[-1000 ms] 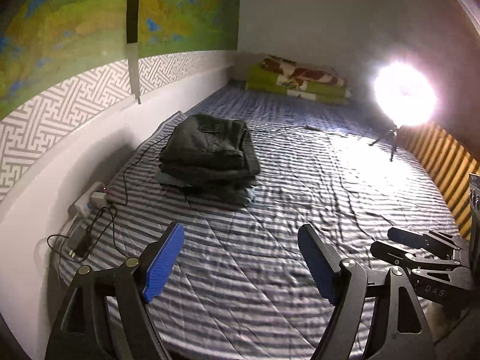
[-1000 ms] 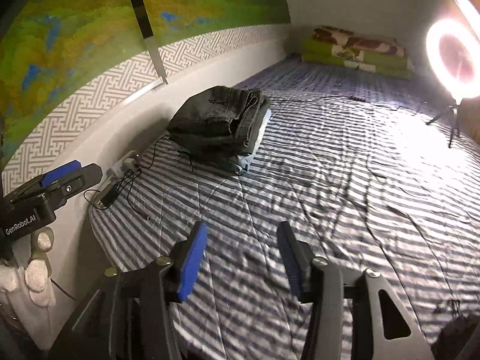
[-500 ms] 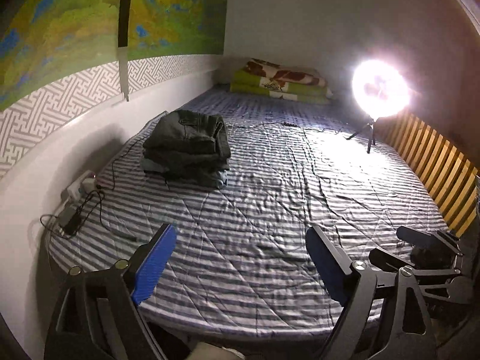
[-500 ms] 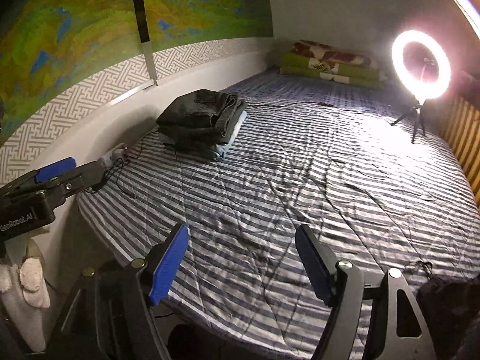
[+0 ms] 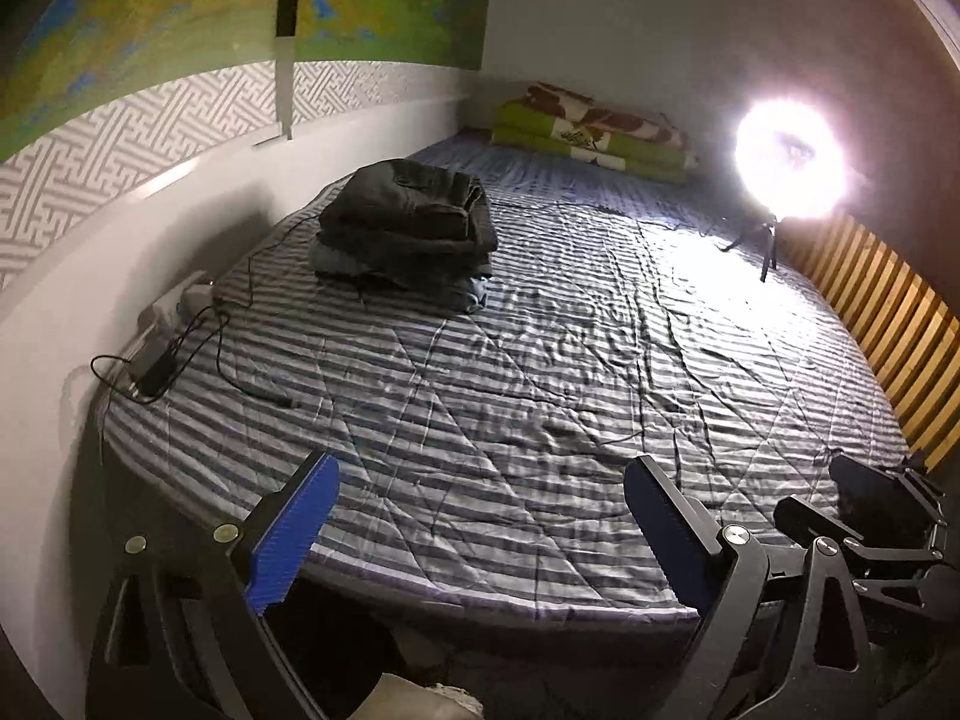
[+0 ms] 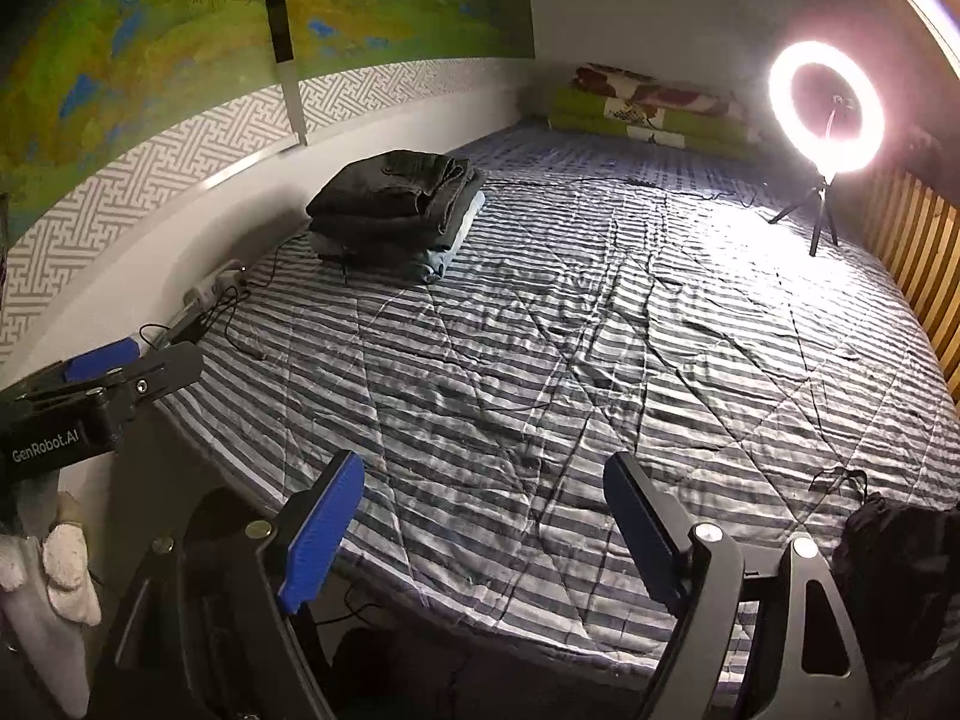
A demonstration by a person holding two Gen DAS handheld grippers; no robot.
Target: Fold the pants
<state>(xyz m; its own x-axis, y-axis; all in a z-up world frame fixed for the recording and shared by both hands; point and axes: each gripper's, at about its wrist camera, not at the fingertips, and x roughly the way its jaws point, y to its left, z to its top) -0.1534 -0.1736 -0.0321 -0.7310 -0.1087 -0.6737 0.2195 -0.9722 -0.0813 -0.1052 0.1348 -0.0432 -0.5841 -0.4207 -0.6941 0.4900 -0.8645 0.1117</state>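
The left gripper point(image 5: 474, 534) hangs over the near edge of the bed point(image 5: 540, 420). Its 2 blue pads are spread wide and are opening more. Nothing is between them. The right gripper point(image 6: 480, 534) hangs at the same near edge. Its pads are also apart and opening, with nothing between them.

Just beside the right gripper, at the near right corner of the bed, lies a dark lump of cloth point(image 6: 888, 546). It may be the next pants to fold, but I cannot tell for sure. It is crumpled, so it shows no long side. In the left view the same corner shows the right gripper in front of it. I think the right gripper is much nearer to this cloth than the left one.

The middle of the bed is bare striped cover.

Farther on, near the left wall, sits a pile of folded pants point(image 5: 408, 234). There look to be about 3 in the pile. It is well apart from both grippers. It lies ahead and to the left, so the left gripper is the nearer one.

Cables point(image 5: 198, 354) lie by the wall. A ring light point(image 6: 825, 108) stands far right. A folded blanket point(image 6: 648, 108) lies at the far end.

The side of the left gripper reads "GenRobot.AI" point(image 6: 45, 447).
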